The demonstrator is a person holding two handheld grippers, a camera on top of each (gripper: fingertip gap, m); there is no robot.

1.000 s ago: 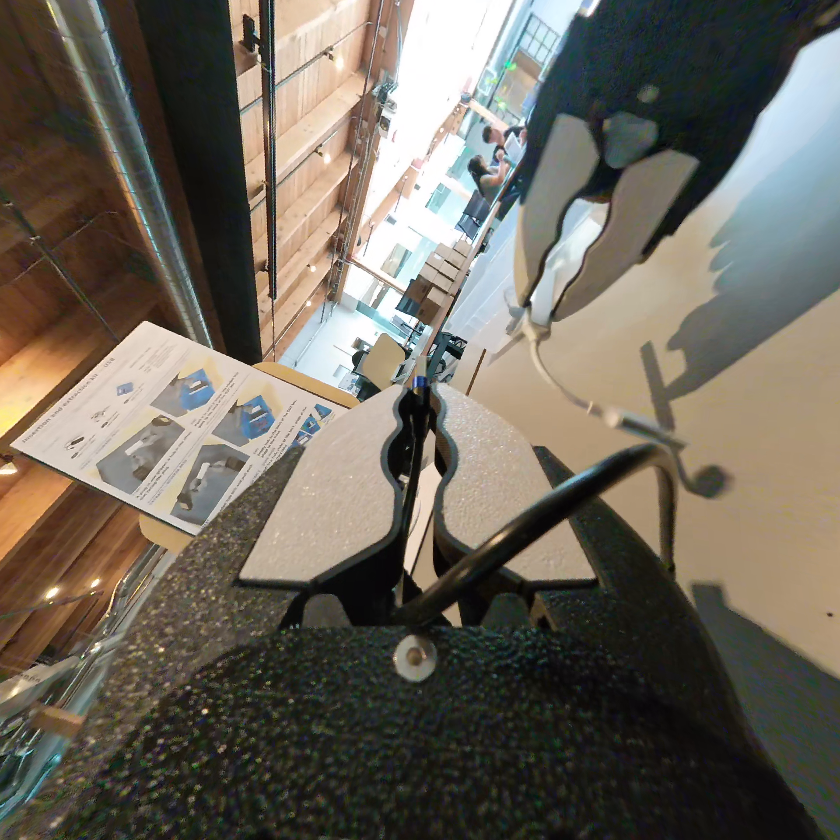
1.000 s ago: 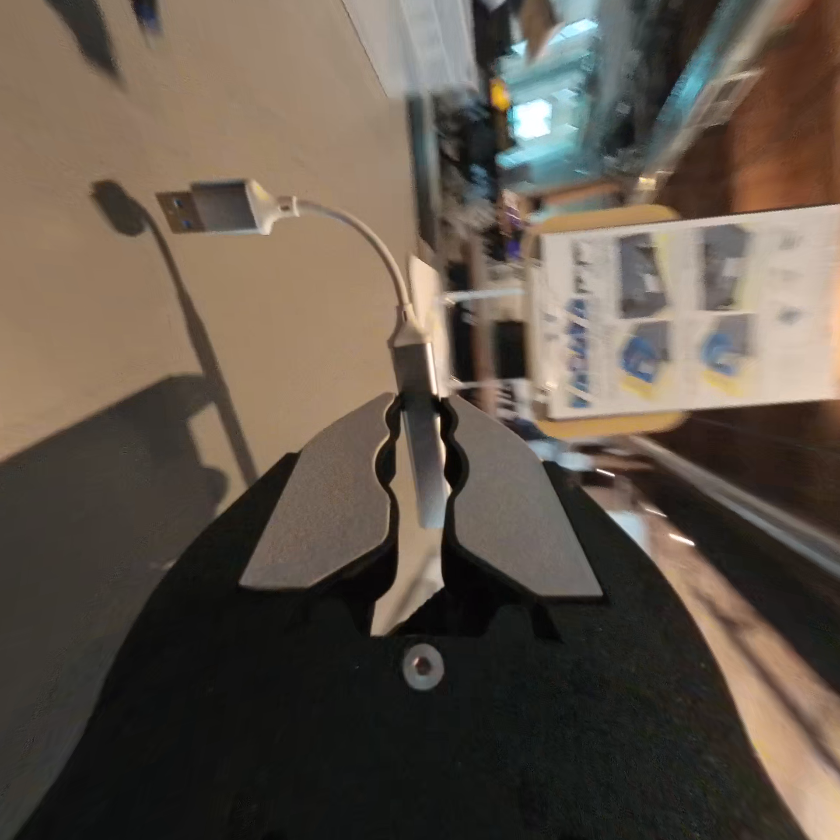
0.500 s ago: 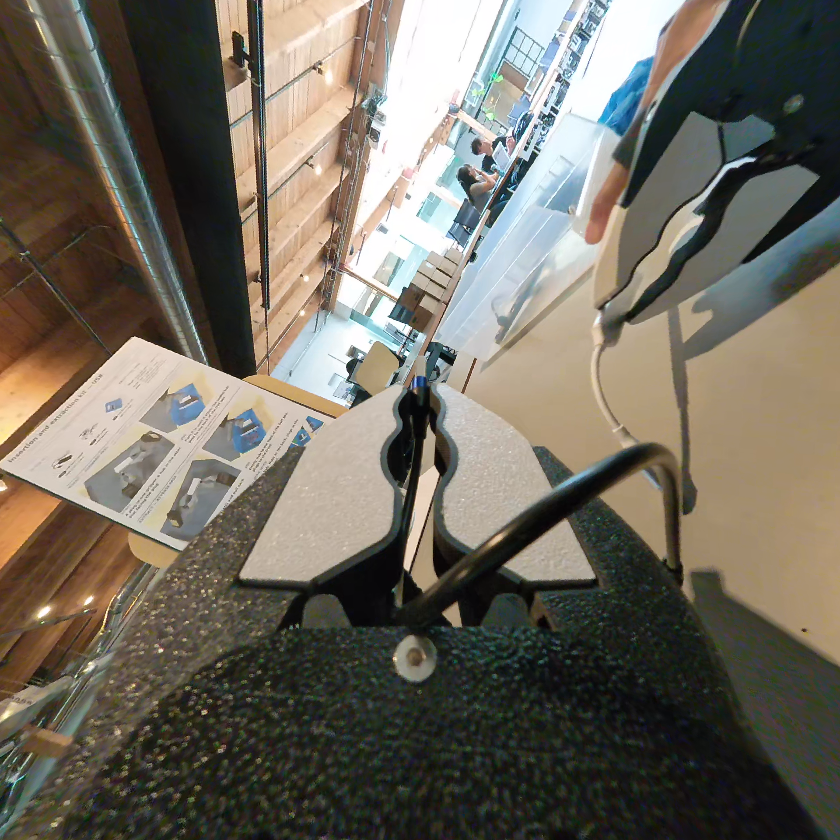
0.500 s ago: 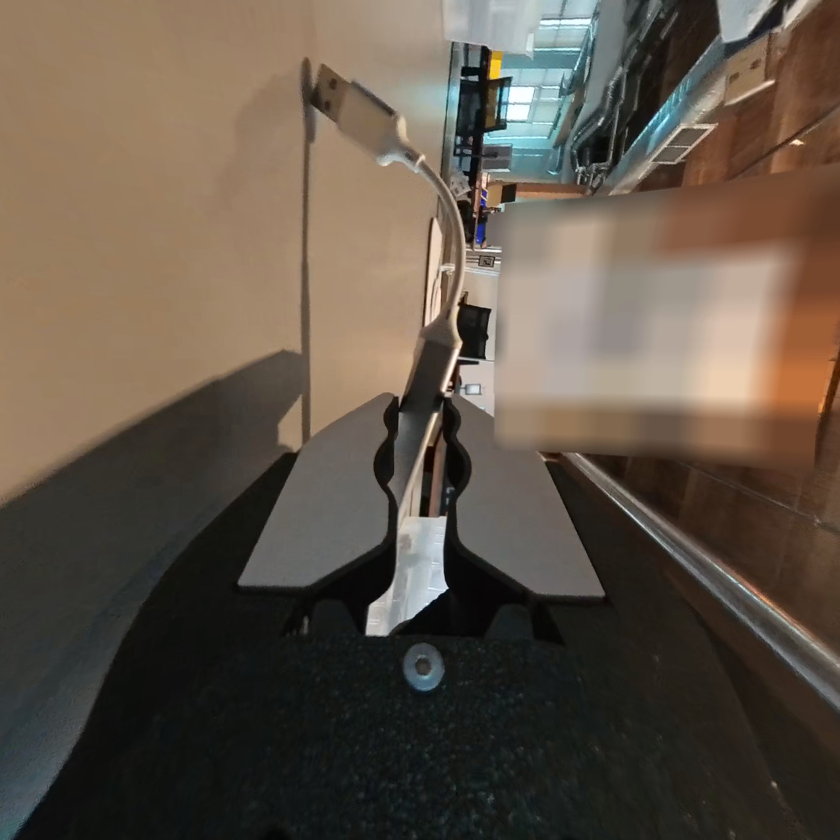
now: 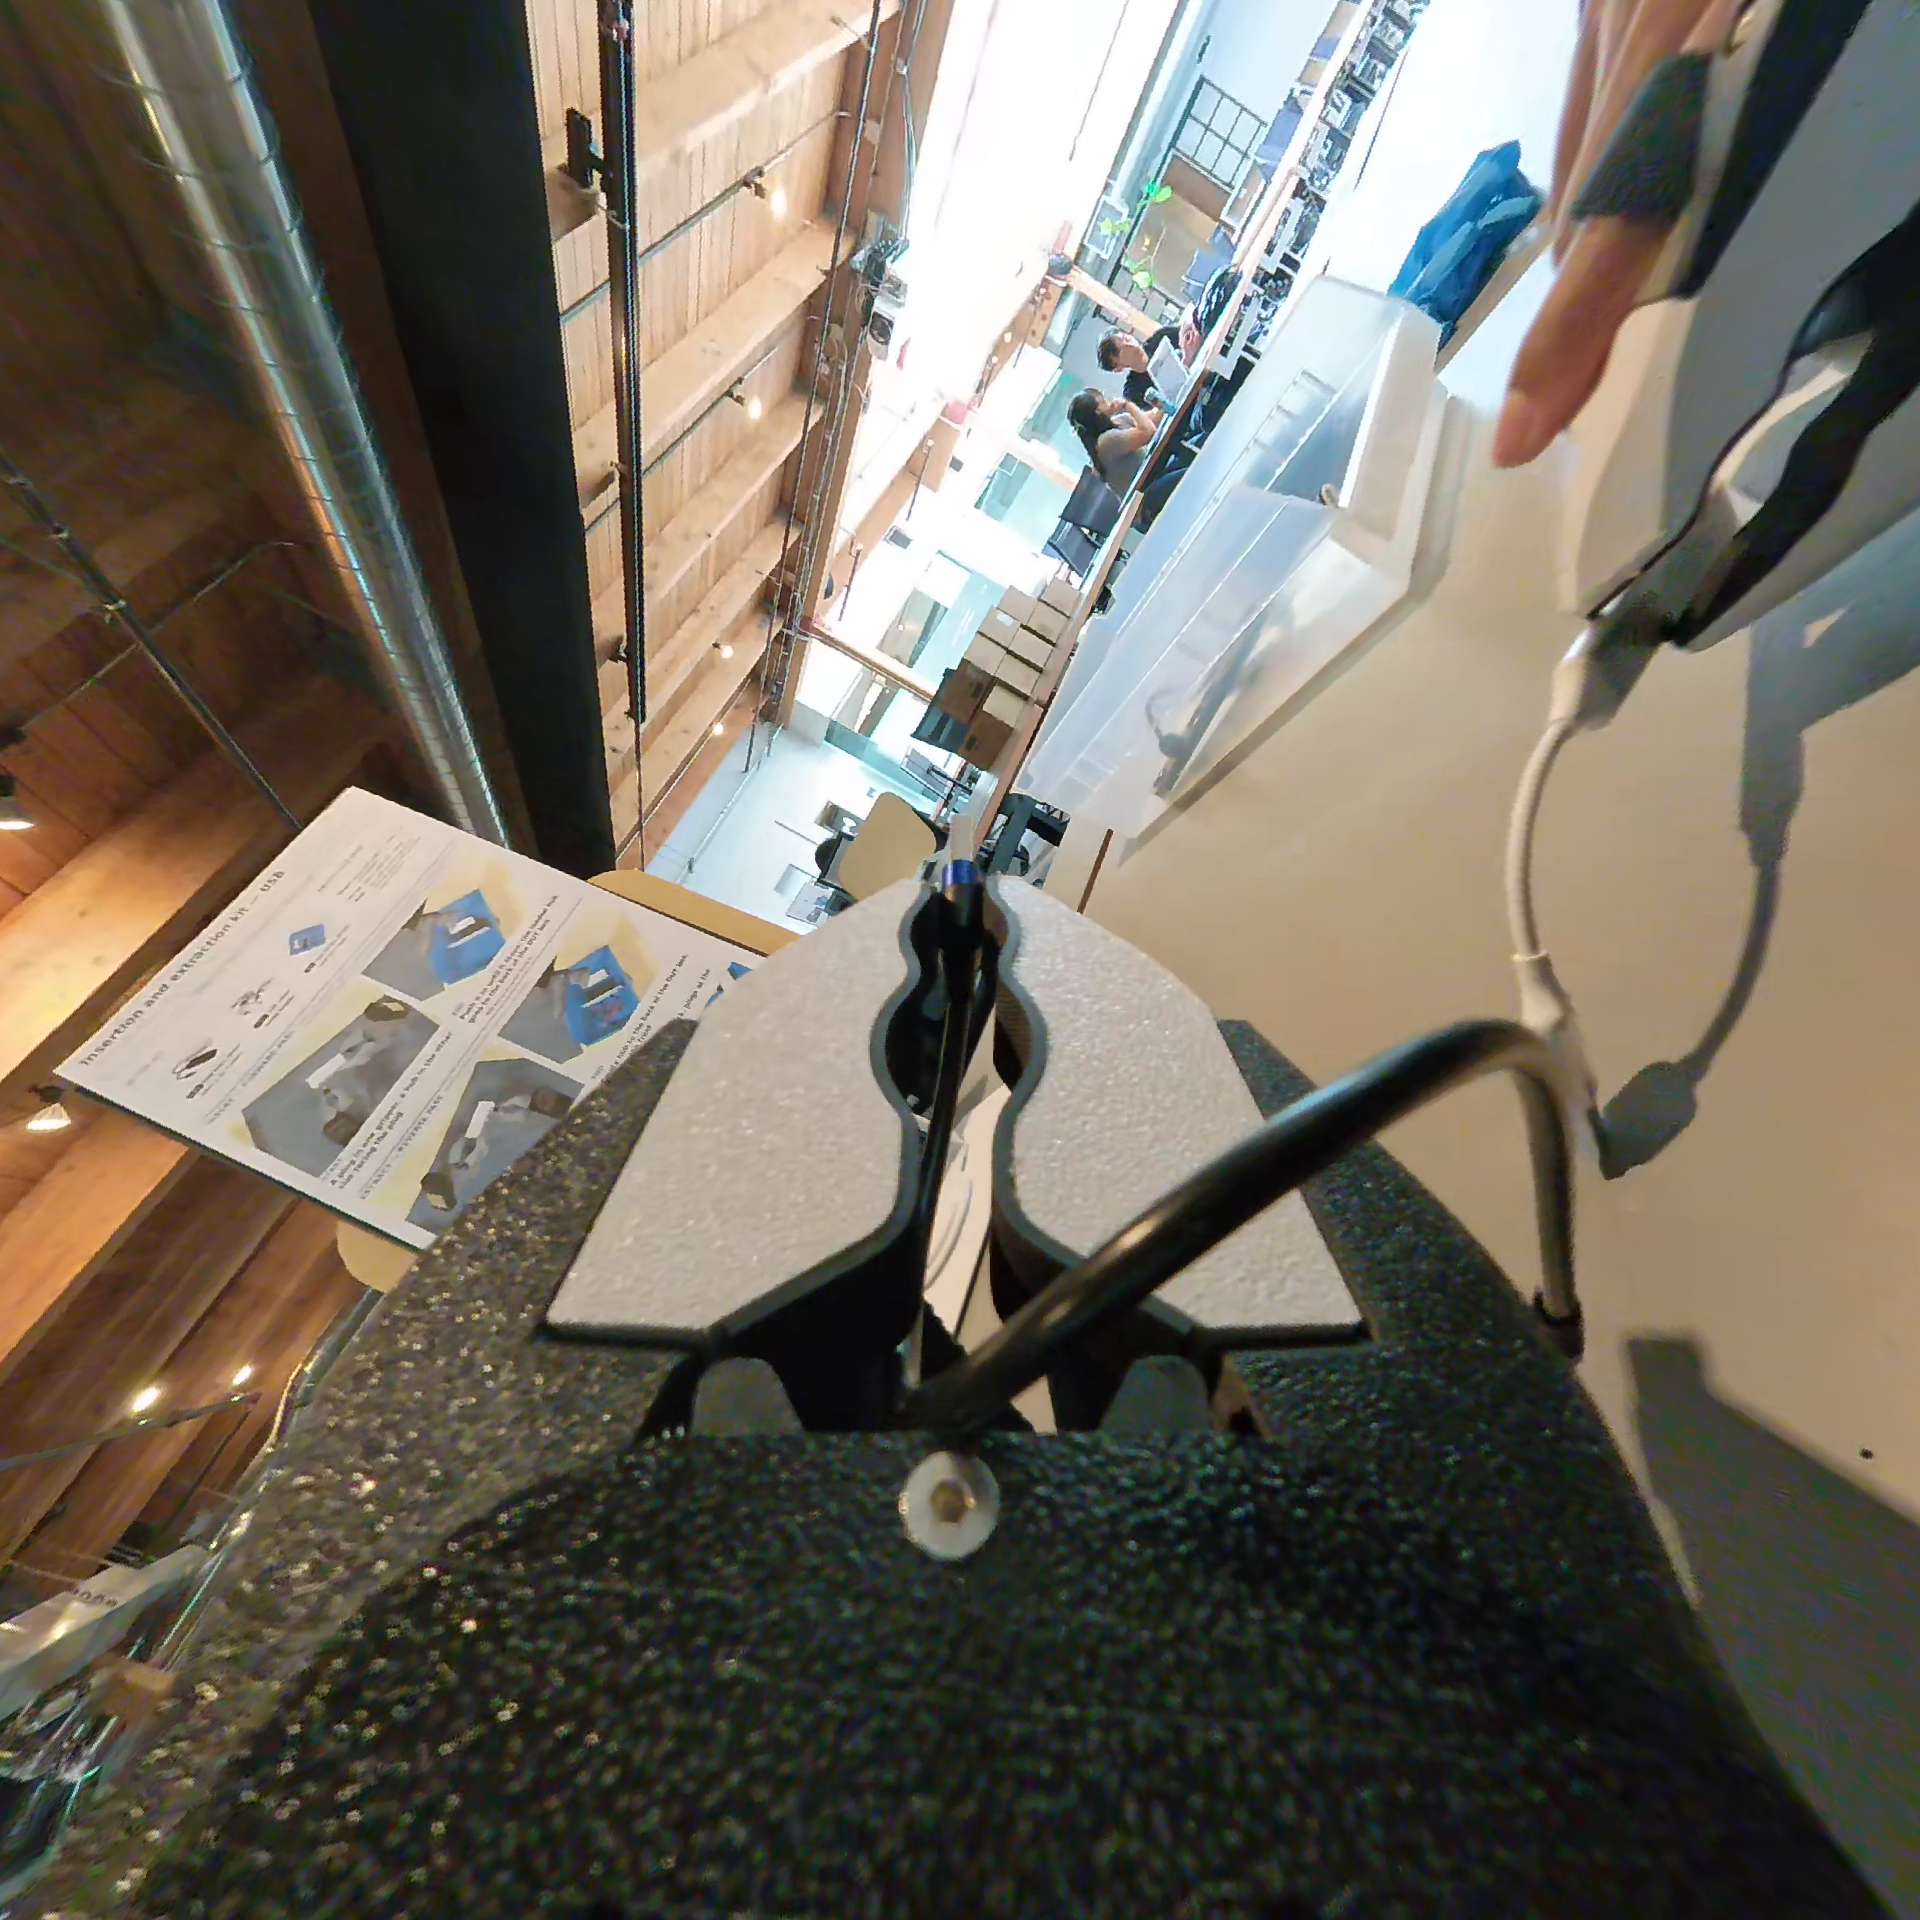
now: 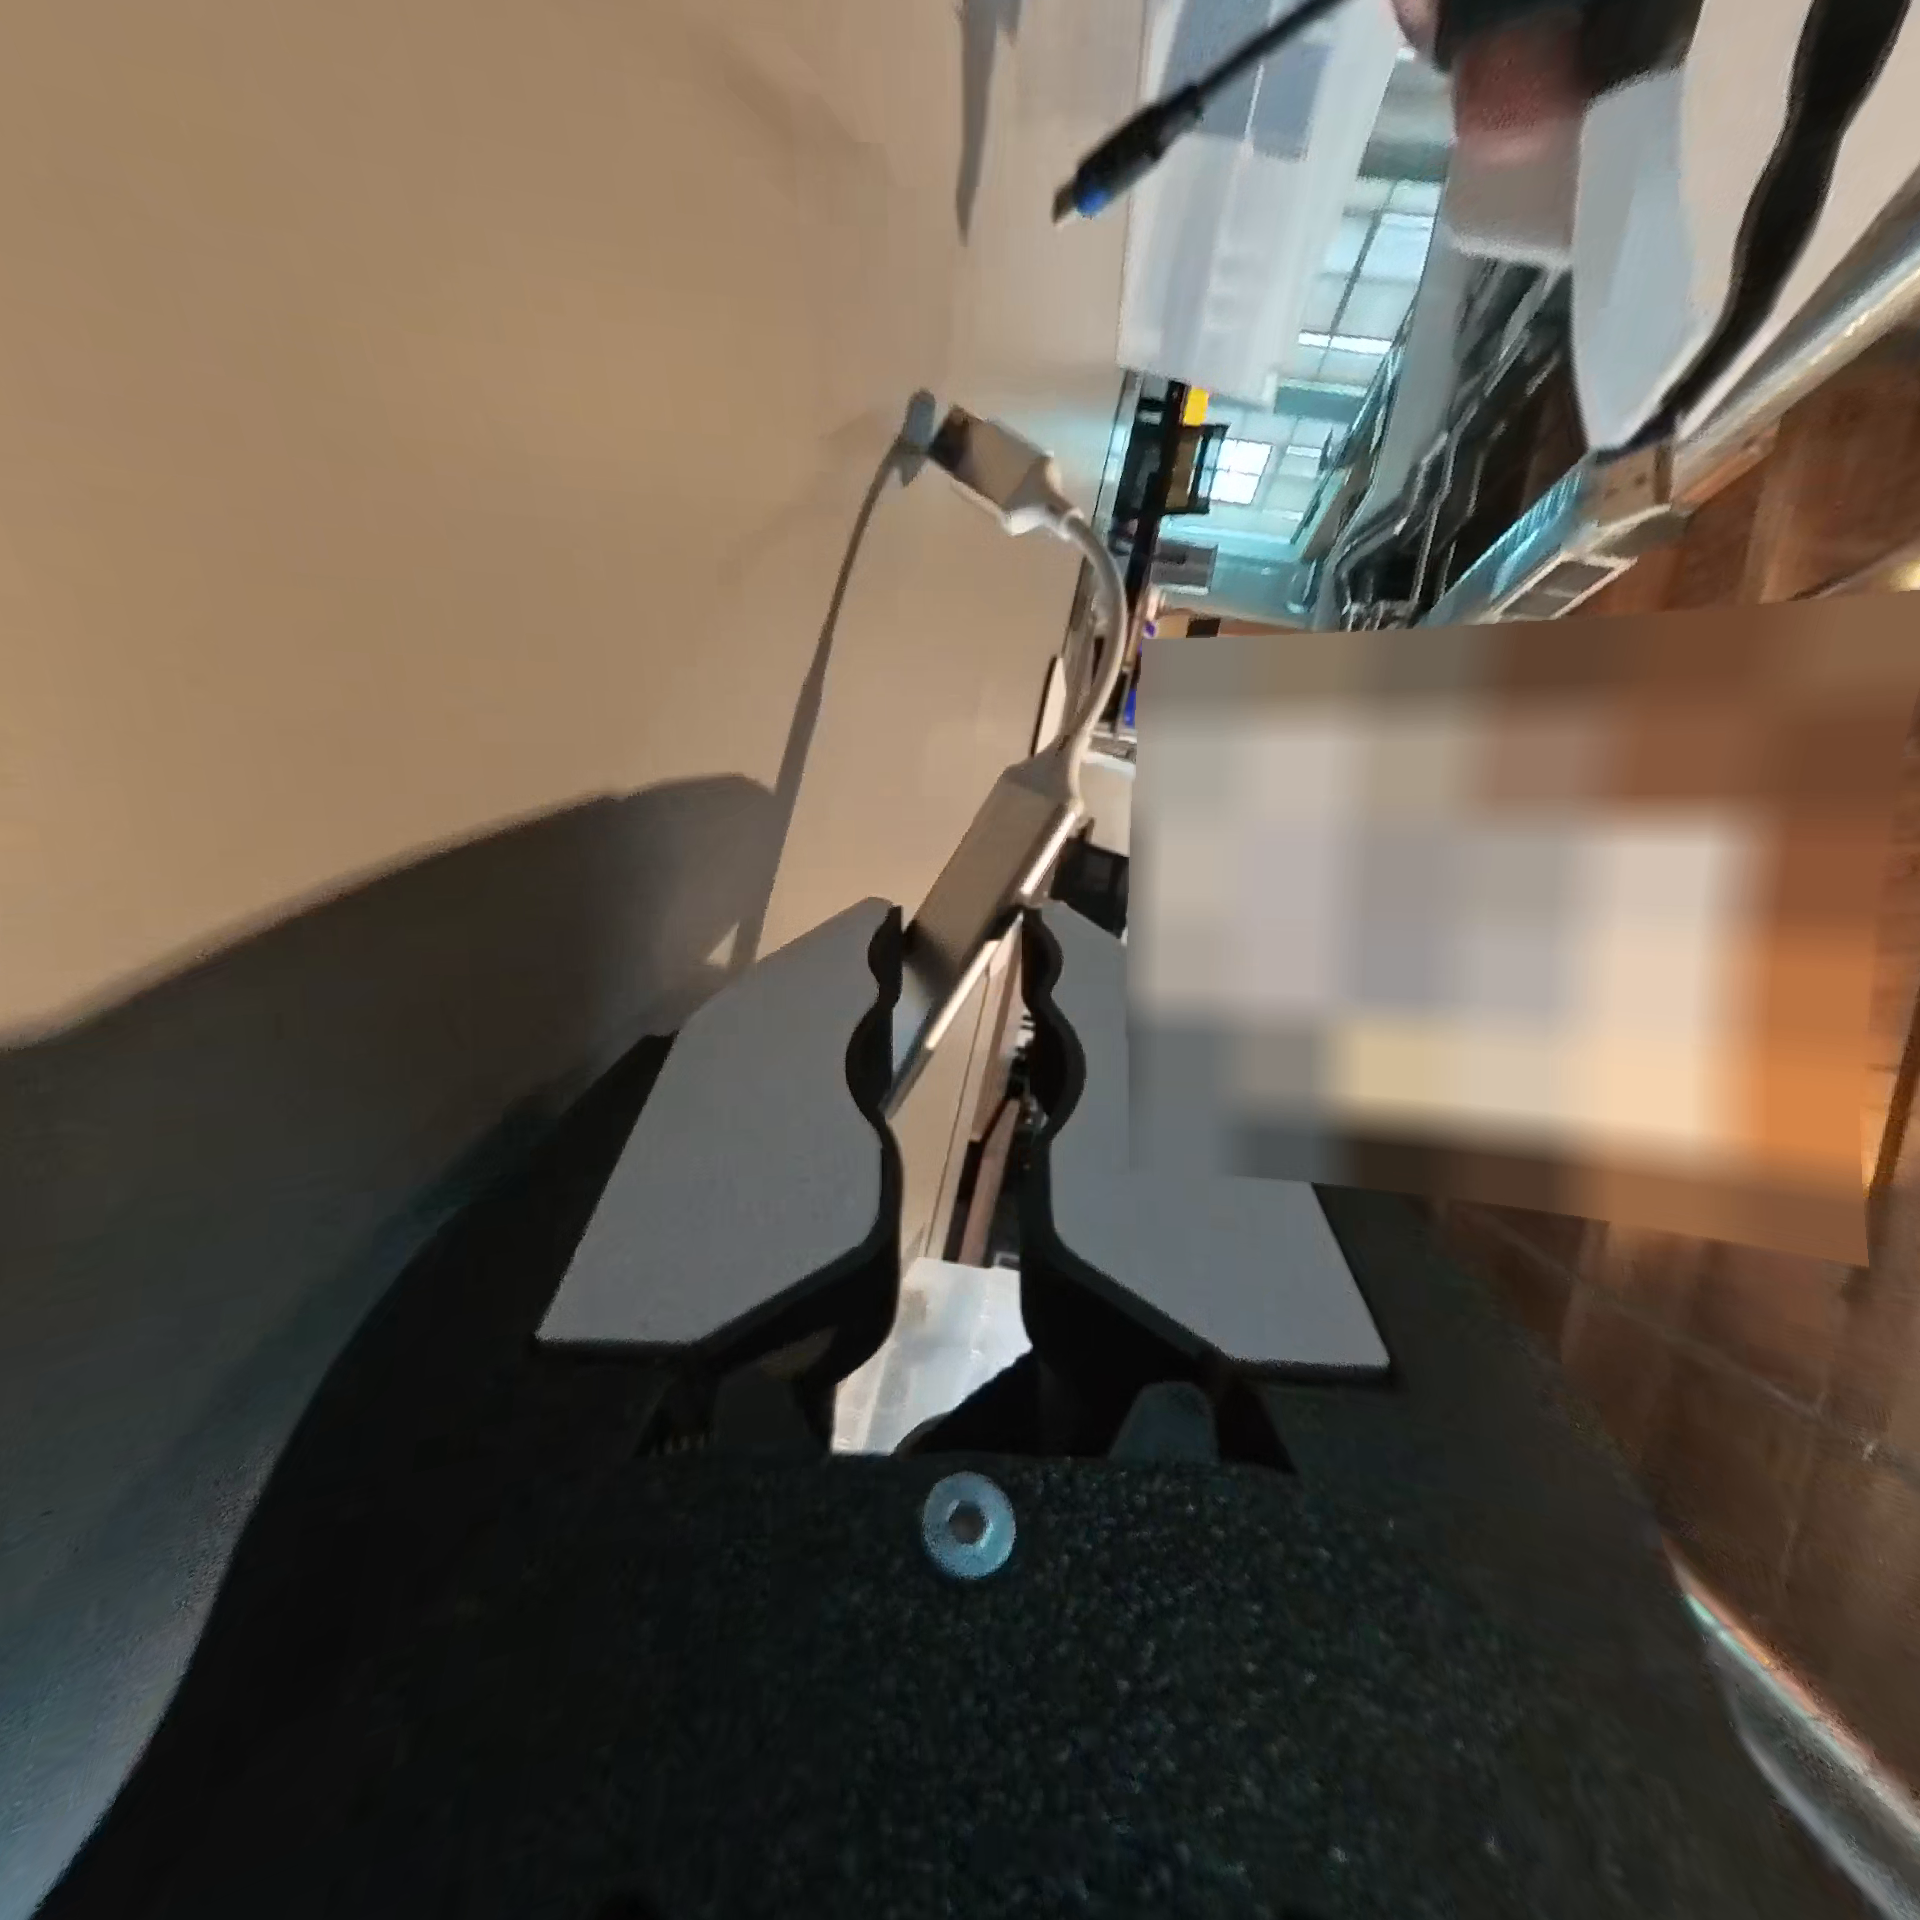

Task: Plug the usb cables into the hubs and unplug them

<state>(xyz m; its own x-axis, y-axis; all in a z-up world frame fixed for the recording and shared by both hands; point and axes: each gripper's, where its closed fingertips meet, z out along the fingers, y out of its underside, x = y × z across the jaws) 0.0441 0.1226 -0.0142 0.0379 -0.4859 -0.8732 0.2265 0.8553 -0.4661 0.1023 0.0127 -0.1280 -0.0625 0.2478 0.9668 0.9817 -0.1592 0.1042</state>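
My left gripper (image 5: 956, 904) is shut on a black USB plug with a blue tip (image 5: 958, 878). Its black cable (image 5: 1299, 1101) loops out to the right. My right gripper (image 6: 956, 925) is shut on a slim silver hub (image 6: 987, 894), which sits tilted between the fingers. The hub's white cable (image 6: 1107, 623) curves up to a free USB plug (image 6: 987, 457) close to the beige table. In the left wrist view the right gripper (image 5: 1642, 623) is at the upper right with the white cable (image 5: 1527, 831) hanging from it. The black plug (image 6: 1112, 166) shows blurred at the top of the right wrist view.
A beige table (image 5: 1299, 935) fills the right side. A clear plastic bin (image 5: 1247, 623) stands on it farther off. A printed instruction sheet (image 5: 364, 1018) stands at the left. A person's hand (image 5: 1569, 312) holds the right gripper.
The right gripper with the hub has moved up and to the right in the left wrist view. The hub has tilted in its fingers. The black plug has come into the right wrist view.
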